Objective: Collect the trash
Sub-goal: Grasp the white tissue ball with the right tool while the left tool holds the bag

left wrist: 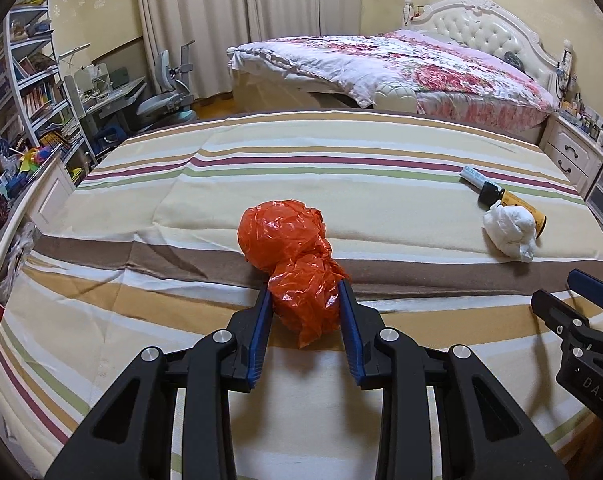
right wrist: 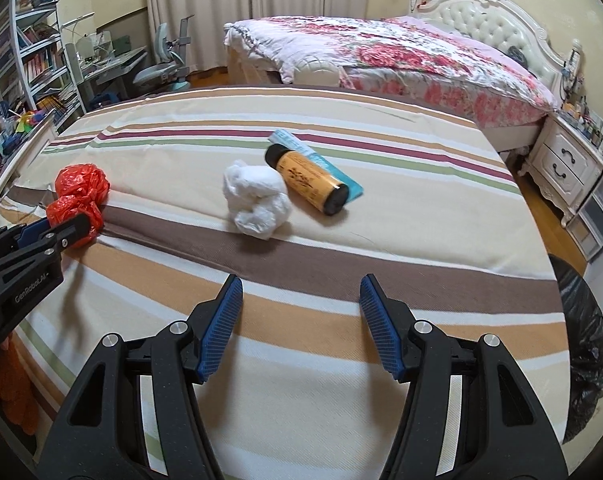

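- The left gripper [left wrist: 305,296] has its blue pads [left wrist: 261,336] pressed against both sides of a crumpled orange plastic bag [left wrist: 293,256] — the near lobe is pinched between them, the far lobe bulges out beyond the tips.
- The bag rests on the striped bedsheet [left wrist: 301,160], across the broad brown stripe, towards the left side of the bed.
- The right gripper [right wrist: 301,284] hangs above the sheet with its jaws spread wide and nothing between them; its fingertips show at the right edge of the left wrist view.
- Ahead of the right gripper lies a wad of white tissue [right wrist: 257,200], just beyond the brown stripe.
- Just beside the wad, perhaps touching it, an orange bottle with a black cap [right wrist: 307,178] lies on its side — it rests against a pale blue tube [right wrist: 313,154] lying alongside it.
- The tissue and bottle sit well apart from the orange bag.
- A black bin bag [right wrist: 585,344] stands off the right edge of the bed.
- Beyond: a second bed with a floral quilt [left wrist: 401,68], a white nightstand [left wrist: 573,156] and a bookshelf [left wrist: 29,80].
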The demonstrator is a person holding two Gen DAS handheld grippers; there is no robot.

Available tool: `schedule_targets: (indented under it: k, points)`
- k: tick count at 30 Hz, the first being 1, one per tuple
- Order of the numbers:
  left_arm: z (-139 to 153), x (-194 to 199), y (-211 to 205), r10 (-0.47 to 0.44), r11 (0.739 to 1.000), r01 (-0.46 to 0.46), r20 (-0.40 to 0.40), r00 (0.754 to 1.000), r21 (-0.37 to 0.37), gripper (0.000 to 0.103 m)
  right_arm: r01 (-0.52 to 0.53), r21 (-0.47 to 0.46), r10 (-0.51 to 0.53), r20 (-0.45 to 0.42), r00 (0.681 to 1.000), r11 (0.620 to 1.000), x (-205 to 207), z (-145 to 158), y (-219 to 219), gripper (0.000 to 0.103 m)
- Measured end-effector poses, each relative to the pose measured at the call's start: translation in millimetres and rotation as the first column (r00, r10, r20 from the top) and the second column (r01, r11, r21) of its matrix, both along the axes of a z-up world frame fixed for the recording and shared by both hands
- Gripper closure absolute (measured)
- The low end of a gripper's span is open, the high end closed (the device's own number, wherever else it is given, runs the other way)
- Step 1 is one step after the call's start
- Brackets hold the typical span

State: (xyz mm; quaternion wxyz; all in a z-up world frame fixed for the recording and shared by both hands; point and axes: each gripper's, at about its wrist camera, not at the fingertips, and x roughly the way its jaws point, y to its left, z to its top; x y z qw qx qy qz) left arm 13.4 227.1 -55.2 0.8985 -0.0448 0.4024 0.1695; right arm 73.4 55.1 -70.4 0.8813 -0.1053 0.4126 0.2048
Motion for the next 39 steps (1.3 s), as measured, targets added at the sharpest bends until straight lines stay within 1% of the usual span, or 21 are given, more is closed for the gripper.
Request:
schedule_targets:
  k: [7,17,19,20,22,24,27,32,39]
  points:
    - [0,-3,12,0.014,1.0,-0.014,0.01,1.0,-0.027,0.07,-0.018,-0.017,0.018,0.003,1.0,1.0,9,-1,24,0.044]
    - [-1,-5,25,0.037,0.998,-0.036,0.019,0.999,-0.05,0.07,-0.006,-0.019,0.006,-0.009,1.0,1.0,26,-4,39,0.045]
    - [-1,-6,26,0.036,0.998,-0.035,0.021,0.999,-0.047,0.07,-0.004,-0.017,0.004,-0.007,1.0,1.0,27,-3,40,0.048]
    - [-1,-6,25,0.033,0.999,-0.032,0.021,0.999,-0.044,0.07,-0.003,-0.017,0.003,-0.005,1.0,1.0,28,-3,41,0.053]
    - [0,-5,25,0.027,0.999,-0.026,0.023,0.999,-0.042,0.07,-0.005,-0.02,0.005,-0.001,1.0,1.0,28,-3,42,0.058]
    - [1,-6,26,0.023,0.999,-0.022,0.026,0.999,-0.045,0.07,-0.012,-0.021,0.012,0.001,1.0,1.0,27,-3,44,0.073]
    - [2,-7,26,0.018,0.999,-0.016,0.032,0.999,-0.048,0.07,-0.015,-0.023,0.015,0.003,1.0,1.0,24,-2,45,0.075]
    - [4,-10,20,0.007,0.999,-0.005,0.039,0.999,-0.045,0.07,-0.014,-0.013,0.014,-0.003,1.0,1.0,15,-1,39,0.075]
    - [7,-15,4,-0.023,0.998,0.026,0.052,0.998,-0.059,0.07,0.009,0.004,-0.009,-0.008,1.0,1.0,-2,1,14,0.075]
